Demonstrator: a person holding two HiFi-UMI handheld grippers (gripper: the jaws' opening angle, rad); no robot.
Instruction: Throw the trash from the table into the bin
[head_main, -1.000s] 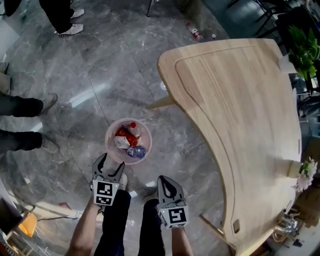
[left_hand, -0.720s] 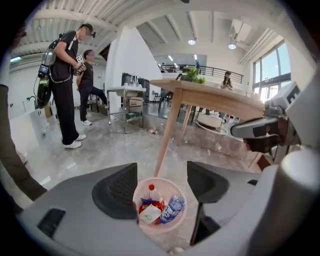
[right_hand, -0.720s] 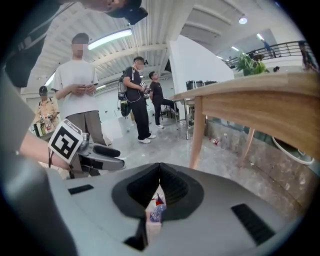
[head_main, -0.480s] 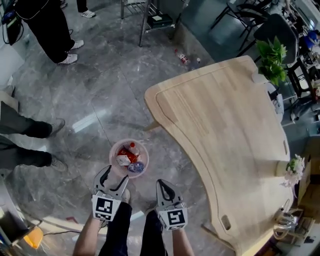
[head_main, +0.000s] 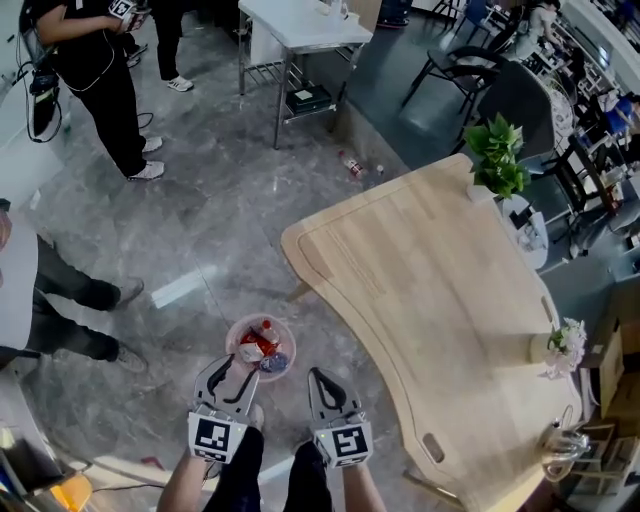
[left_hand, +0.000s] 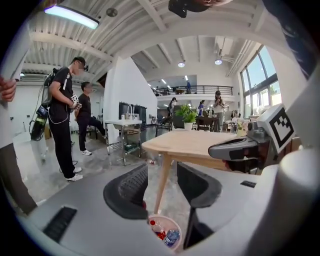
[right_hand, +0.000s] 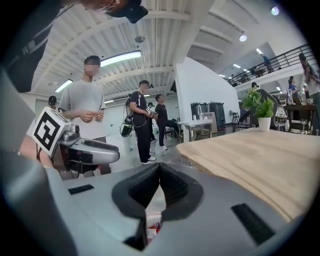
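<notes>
The pink round bin (head_main: 261, 347) stands on the grey floor beside the wooden table (head_main: 430, 290), with a red packet, a carton and a blue bottle inside. My left gripper (head_main: 232, 373) hangs just above the bin's near rim; its jaws are closing and hold nothing. In the left gripper view the bin (left_hand: 165, 233) shows far below the left gripper (left_hand: 162, 181). My right gripper (head_main: 319, 377) is shut and empty, to the right of the bin. Its jaws meet in the right gripper view (right_hand: 159, 168). The tabletop (right_hand: 260, 155) bears no trash.
People stand on the floor at the left (head_main: 70, 290) and far left (head_main: 100, 70). A potted plant (head_main: 497, 155) and a small flower pot (head_main: 557, 345) sit at the table's far and right edges. A white side table (head_main: 300, 25) stands beyond. Bottles (head_main: 352, 166) lie on the floor.
Both grippers and the head view have risen, so the bin looks smaller and farther below. The left jaws have narrowed. The right gripper stays shut.
</notes>
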